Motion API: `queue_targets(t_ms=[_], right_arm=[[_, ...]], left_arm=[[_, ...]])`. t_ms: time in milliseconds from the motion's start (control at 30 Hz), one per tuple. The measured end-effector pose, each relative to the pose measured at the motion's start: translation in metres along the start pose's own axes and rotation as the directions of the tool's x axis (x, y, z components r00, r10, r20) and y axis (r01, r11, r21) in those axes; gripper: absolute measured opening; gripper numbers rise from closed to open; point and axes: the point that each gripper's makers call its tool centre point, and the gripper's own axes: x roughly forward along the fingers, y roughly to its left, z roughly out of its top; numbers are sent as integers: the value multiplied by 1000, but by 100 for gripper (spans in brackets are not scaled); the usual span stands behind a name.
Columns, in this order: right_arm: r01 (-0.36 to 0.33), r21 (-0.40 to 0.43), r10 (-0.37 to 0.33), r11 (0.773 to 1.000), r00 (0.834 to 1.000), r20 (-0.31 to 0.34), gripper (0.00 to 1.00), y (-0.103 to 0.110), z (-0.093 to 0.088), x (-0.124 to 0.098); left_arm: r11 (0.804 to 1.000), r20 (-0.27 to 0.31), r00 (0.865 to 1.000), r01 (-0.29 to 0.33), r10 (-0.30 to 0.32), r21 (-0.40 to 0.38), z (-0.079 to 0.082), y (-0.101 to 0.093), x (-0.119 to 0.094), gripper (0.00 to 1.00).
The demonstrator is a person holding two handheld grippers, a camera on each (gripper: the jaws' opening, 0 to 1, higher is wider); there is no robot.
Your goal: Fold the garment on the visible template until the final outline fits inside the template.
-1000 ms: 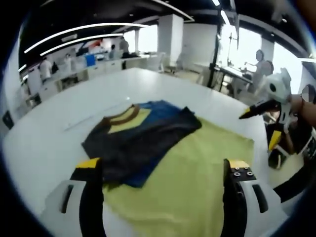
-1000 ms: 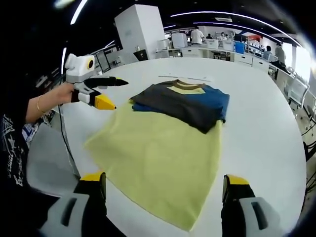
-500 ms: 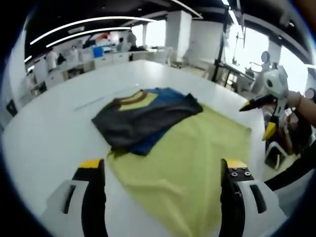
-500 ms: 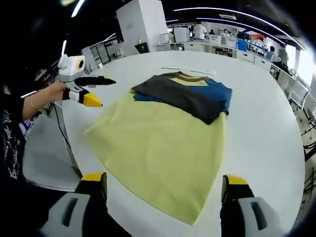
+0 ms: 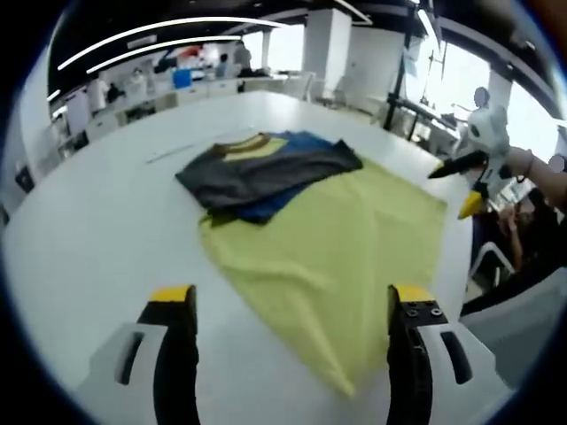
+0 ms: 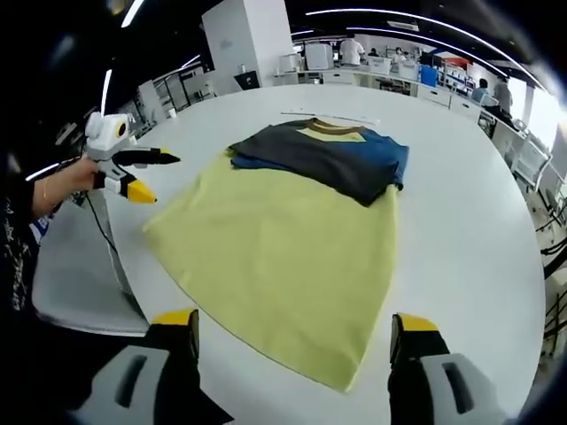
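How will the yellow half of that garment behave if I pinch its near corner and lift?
Probably floppy: the yellow part lies flat with soft ripples, so it should drape and sag from the pinch. Likely light, thin cloth. It may drag the folded dark part along the smooth white table.

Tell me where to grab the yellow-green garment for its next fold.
Grip the yellow-green garment at its near pointed hem corner, coming from the near table edge. That corner lies flat, free and closest to the right claw; the far end sits under folded dark-and-blue sleeves.
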Motion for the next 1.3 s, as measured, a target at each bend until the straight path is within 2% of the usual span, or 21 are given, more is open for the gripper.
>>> queue_targets(t_ms=[133,200,267,567,933,1133,1300], right_arm=[[8,17,-8,1000,1000,2,83,-2,-6,2],[16,26,-16,1000,1000,3,79,-3,-9,3],[31,28,-31,999,1000,-5,73,-6,-13,4],[37,64,-37,997,999,-8,68,-8,-26,5],[41,60,-40,997,999,-22,62,-9,-36,3],[41,6,-41,999,998,-50,62,-10,-41,1],[36,-42,-38,998,998,-53,60,-12,-38,-1]], left_arm=[[999,-28,1000,-3,2,-35,-16,-3,-5,80],[996,-34,999,-8,5,-89,-24,-4,-10,76],[994,-34,999,-7,3,-109,-30,-5,-14,75],[991,-66,997,-35,27,-130,-49,-8,-24,64],[994,-98,995,-14,3,-107,-62,-23,-27,56],[999,-135,991,4,-10,-46,-70,-26,-29,54],[1000,-141,990,14,-13,9,-69,-30,-27,50]])
